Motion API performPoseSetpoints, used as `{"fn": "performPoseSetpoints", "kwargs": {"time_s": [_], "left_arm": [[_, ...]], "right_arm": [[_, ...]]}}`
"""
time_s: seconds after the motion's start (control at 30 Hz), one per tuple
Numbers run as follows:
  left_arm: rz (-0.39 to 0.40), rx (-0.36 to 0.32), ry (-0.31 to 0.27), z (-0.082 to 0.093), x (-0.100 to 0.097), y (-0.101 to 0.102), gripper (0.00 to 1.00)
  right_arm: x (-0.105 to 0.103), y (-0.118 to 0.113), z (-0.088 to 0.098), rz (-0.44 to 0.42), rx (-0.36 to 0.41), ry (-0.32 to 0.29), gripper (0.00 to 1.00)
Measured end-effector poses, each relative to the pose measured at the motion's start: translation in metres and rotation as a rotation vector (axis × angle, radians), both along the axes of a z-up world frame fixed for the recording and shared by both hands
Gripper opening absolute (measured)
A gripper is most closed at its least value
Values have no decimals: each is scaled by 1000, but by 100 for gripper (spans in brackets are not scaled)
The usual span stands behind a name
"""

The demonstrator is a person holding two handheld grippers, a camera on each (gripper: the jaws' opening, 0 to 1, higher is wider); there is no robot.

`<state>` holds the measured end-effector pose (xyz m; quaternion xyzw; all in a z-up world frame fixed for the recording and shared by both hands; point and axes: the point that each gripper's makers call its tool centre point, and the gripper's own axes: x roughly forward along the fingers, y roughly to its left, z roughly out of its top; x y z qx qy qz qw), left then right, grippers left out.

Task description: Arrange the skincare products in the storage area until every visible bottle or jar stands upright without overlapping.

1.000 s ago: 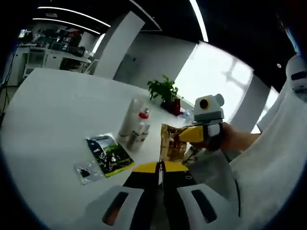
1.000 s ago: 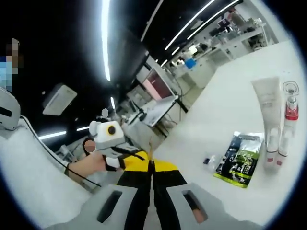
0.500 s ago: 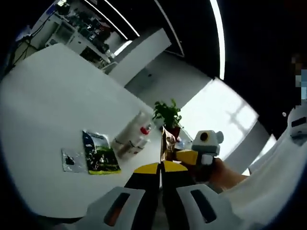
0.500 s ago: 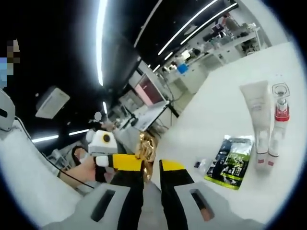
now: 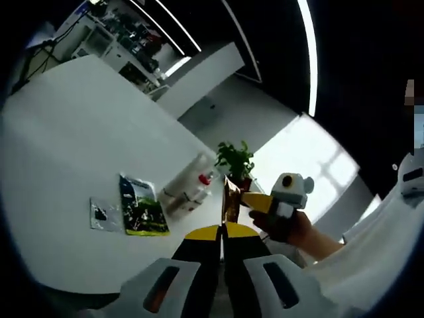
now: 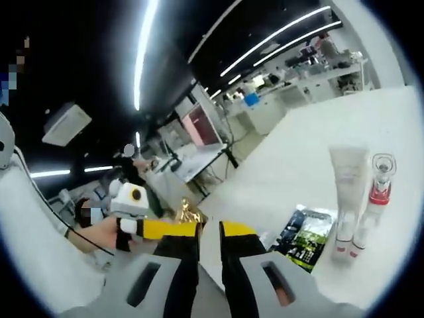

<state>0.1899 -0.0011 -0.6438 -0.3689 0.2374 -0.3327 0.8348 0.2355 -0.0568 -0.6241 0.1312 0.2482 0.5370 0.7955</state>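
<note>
You had the crinkly gold pouch (image 5: 230,199) pinched in the closed left gripper (image 5: 222,233) while your right gripper (image 6: 209,232) sat a bit open and empty, and the tube (image 6: 347,189) and bottle (image 6: 373,199) lying far right looked light and slick, so grab mid-body.

Your desk (image 5: 66,132) looks smooth, matt white. The green sachet (image 5: 141,207) is glossy printed foil or plastic; the gold pouch (image 5: 230,197) is crinkled and shiny. The tube (image 6: 346,192) looks matt white plastic, the bottle (image 6: 375,192) clear and glossy.
</note>
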Motion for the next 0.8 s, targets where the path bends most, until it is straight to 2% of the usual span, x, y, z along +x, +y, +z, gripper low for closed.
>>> {"fn": "performPoseSetpoints", "kwargs": {"time_s": [0.2, 0.37, 0.43, 0.53, 0.63, 0.8], "left_arm": [[19, -13, 6, -1, 3, 4, 2], [37, -25, 23, -3, 6, 10, 2], [50, -17, 36, -7, 9, 14, 2], [65, 4, 66, -14, 13, 19, 2], [81, 30, 104, -25, 18, 25, 2], [116, 21, 172, -40, 27, 36, 2]], "right_arm": [[-2, 11, -2, 33, -33, -17, 5], [7, 17, -4, 35, -80, -54, 3], [9, 21, -8, 36, -118, -71, 2], [14, 27, -21, 51, -232, -125, 1], [15, 38, -27, 63, -282, -162, 1], [27, 48, -41, 84, -362, -231, 1]]}}
